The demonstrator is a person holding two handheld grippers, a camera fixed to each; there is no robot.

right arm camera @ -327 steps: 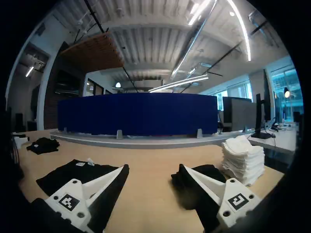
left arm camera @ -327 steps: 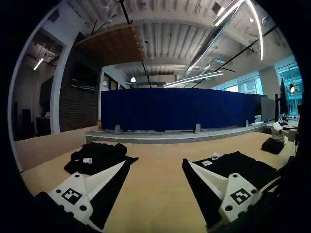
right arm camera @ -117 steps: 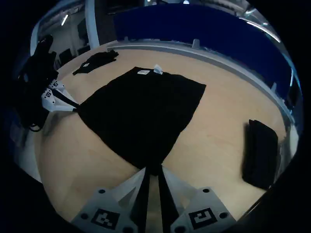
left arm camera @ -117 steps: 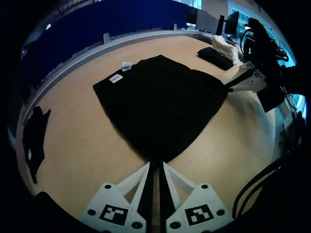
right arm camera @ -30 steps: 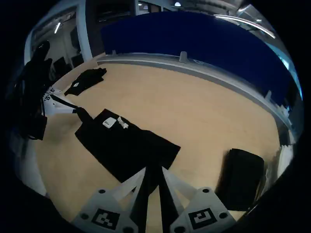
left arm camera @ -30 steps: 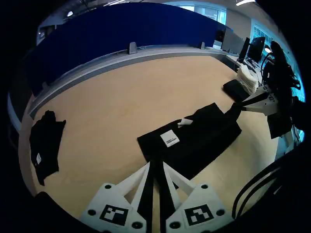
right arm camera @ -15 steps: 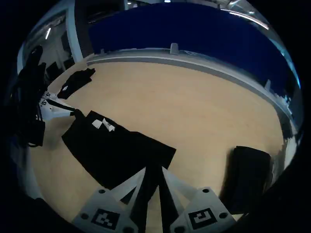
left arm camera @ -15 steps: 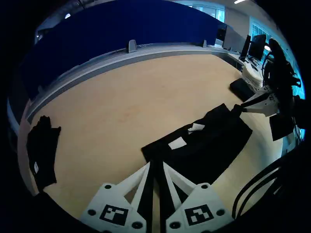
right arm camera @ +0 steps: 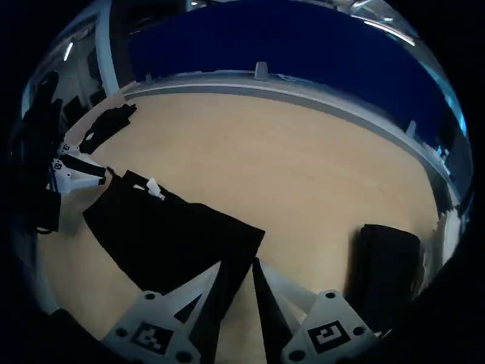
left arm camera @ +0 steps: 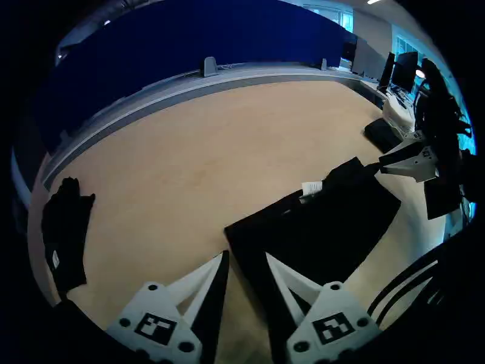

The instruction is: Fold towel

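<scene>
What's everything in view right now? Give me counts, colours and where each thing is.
towel: one, black, folded, flat on the table between the two grippers
tag: one, white, at the towel's far edge
crumpled cloth: one, black, at the table's left end
folded cloth: one, black, on the table to the right of the towel
table: one, light wood
partition: one, blue, along the table's far edge
left gripper: one, white fingers, open, at the towel's left end
right gripper: one, white fingers, open, at the towel's right end
</scene>
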